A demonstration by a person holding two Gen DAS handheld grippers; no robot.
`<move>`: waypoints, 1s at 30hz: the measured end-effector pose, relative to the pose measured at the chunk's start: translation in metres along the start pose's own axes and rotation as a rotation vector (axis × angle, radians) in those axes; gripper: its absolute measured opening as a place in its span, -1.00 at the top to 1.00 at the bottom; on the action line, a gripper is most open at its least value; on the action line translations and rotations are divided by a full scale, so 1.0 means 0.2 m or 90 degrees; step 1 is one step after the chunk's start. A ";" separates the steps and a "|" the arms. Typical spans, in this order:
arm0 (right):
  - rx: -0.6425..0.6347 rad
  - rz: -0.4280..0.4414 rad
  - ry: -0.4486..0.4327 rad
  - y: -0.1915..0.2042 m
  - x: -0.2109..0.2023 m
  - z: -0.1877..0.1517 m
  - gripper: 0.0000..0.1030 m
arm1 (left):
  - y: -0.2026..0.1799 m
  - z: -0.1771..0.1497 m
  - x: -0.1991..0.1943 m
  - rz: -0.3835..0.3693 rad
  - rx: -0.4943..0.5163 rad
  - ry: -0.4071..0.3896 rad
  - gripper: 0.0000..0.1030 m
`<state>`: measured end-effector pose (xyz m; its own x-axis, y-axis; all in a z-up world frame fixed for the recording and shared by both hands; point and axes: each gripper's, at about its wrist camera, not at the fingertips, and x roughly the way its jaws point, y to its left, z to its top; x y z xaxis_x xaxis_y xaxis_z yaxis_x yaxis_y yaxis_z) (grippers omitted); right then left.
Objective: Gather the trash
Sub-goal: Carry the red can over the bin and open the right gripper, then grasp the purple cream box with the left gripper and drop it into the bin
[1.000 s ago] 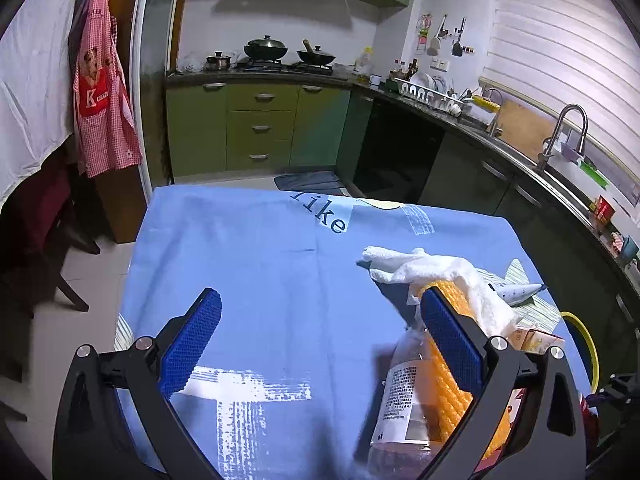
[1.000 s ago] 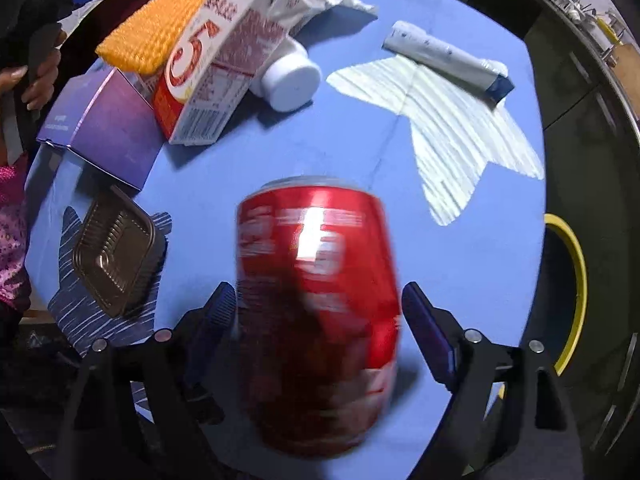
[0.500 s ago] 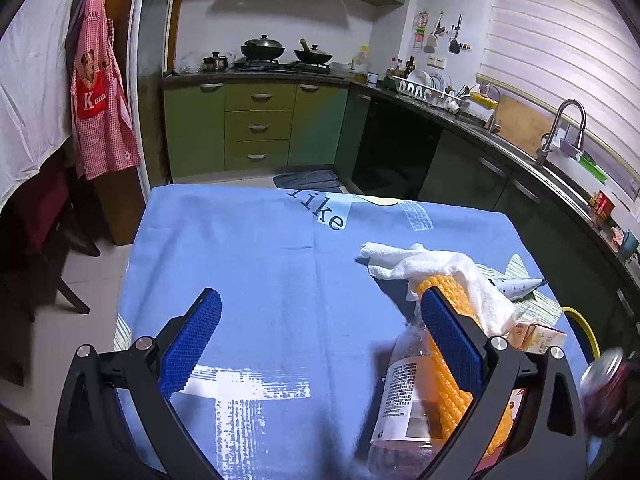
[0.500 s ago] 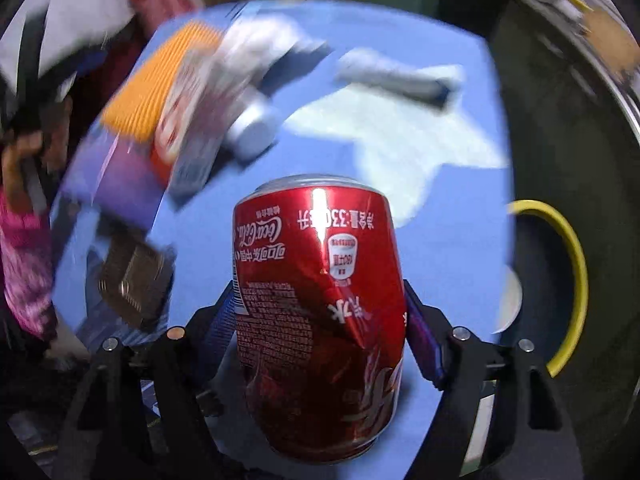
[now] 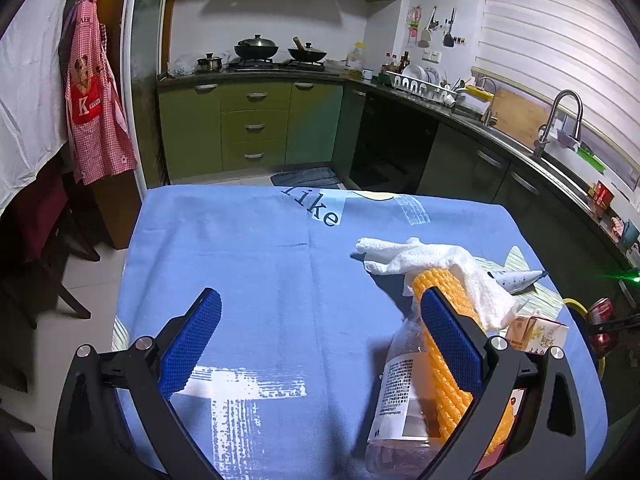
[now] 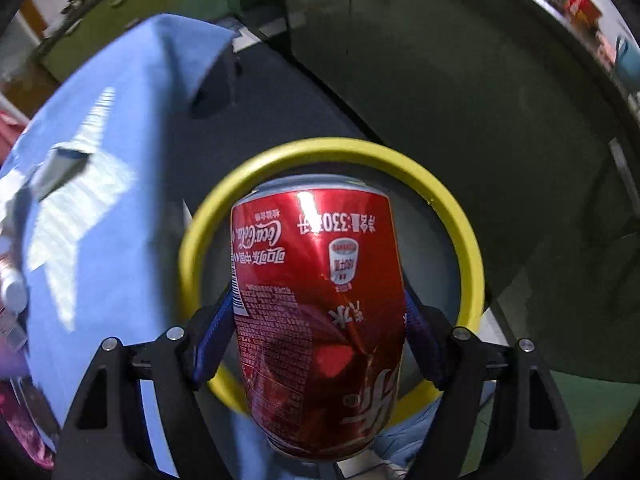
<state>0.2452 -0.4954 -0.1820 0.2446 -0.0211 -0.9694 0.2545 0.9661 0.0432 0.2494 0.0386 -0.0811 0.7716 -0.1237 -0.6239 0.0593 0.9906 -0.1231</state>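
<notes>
While its blue pads press both flanks of the dented red cola can [image 6: 320, 312], the right gripper [image 6: 320, 320] points steeply down, pinching the can upside down so that its print reads inverted. Directly beyond the can's far end lies the round yellow rim of the bin [image 6: 468, 240], which rings the can in the right wrist view; the bin's inside is too dark to read. Off to the claw's left hangs the edge of the blue tablecloth [image 6: 120, 160], blurred.

Spread wide with nothing between its pads, the left gripper [image 5: 320, 344] hovers over that same cloth. Just beyond its right finger lie a clear plastic bottle [image 5: 400, 384] and an orange foam net [image 5: 444, 308], with a crumpled white paper towel [image 5: 420, 256] draped over the net's far end. Farther right sit a small carton [image 5: 536, 330] and a squeezed tube [image 5: 516, 278]
</notes>
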 end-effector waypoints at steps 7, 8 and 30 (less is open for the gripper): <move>0.018 -0.025 -0.003 -0.04 0.08 0.04 -0.65 | -0.03 -0.01 0.01 -0.009 0.009 0.008 -0.91; 0.017 -0.019 -0.008 -0.04 0.05 0.02 -0.65 | -0.03 -0.01 0.01 -0.012 0.011 0.008 -0.91; -0.059 0.071 -0.135 0.11 -0.43 -0.48 -0.69 | -0.27 -0.13 -0.46 -0.313 0.317 0.063 -0.91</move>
<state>0.1404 -0.4469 -0.1201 0.4595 0.0424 -0.8872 0.1302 0.9848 0.1145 0.1578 -0.0040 -0.0368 0.5211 -0.5453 -0.6566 0.6875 0.7240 -0.0557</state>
